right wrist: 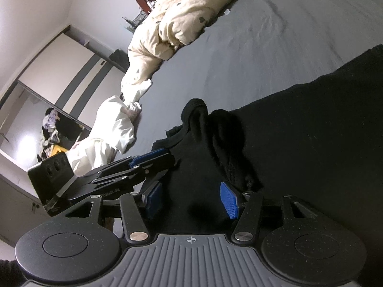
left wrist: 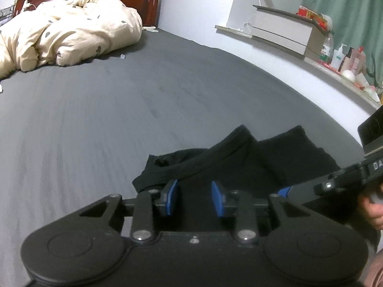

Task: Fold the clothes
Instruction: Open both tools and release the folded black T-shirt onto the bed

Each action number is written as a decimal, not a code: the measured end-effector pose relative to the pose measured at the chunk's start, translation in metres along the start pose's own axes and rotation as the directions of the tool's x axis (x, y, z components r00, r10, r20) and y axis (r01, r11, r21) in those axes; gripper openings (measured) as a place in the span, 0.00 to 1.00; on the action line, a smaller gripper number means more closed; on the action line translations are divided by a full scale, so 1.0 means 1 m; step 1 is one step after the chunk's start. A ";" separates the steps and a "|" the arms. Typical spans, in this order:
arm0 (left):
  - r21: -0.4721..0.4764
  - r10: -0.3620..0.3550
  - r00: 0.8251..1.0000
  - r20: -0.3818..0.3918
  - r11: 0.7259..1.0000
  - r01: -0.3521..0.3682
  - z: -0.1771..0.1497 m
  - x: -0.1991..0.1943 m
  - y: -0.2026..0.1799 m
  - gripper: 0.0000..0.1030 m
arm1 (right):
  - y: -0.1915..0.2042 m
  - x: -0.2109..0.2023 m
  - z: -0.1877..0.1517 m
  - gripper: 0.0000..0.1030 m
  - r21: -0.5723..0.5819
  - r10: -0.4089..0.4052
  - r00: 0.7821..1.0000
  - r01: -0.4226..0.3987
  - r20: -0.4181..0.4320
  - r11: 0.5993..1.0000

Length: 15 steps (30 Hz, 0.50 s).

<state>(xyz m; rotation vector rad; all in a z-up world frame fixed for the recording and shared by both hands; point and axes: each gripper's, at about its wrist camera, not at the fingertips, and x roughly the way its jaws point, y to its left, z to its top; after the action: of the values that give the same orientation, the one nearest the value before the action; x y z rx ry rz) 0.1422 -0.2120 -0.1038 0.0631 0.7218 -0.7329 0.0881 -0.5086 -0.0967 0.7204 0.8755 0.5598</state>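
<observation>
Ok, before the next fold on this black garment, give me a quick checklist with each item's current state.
1. Left gripper jaws apart, nothing pinched: ok.
2. Right gripper jaws apart over the cloth, pads not pressing: ok.
3. Black garment lying flat for folding: not ok, its collar end is bunched and rumpled.
4. Bare grey bedsheet beyond the garment to fold onto: ok.
5. Cream duvet away from the garment: ok, up by the headboard.
6. Grippers clear of each other: cannot tell, they sit very close.
</observation>
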 end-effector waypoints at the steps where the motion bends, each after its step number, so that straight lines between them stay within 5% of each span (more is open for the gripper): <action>1: 0.010 0.001 1.000 0.013 1.000 -0.001 0.002 -0.005 -0.002 0.32 | 0.001 -0.001 0.000 0.53 -0.001 0.000 1.000 0.000 0.002 1.000; 7: 0.081 -0.020 1.000 -0.001 0.997 0.020 -0.008 -0.022 -0.015 0.35 | 0.016 -0.010 -0.010 0.54 -0.118 0.002 0.999 -0.007 -0.046 0.993; 15: 0.114 0.021 1.000 -0.018 0.993 -0.018 -0.022 -0.018 -0.021 0.35 | 0.016 -0.006 -0.022 0.53 -0.131 -0.003 0.997 -0.007 -0.072 0.991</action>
<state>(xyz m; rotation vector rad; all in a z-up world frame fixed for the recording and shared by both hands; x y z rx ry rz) 0.1069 -0.2105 -0.1058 0.1809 0.6968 -0.7551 0.0643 -0.4951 -0.0911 0.5844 0.8961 0.6421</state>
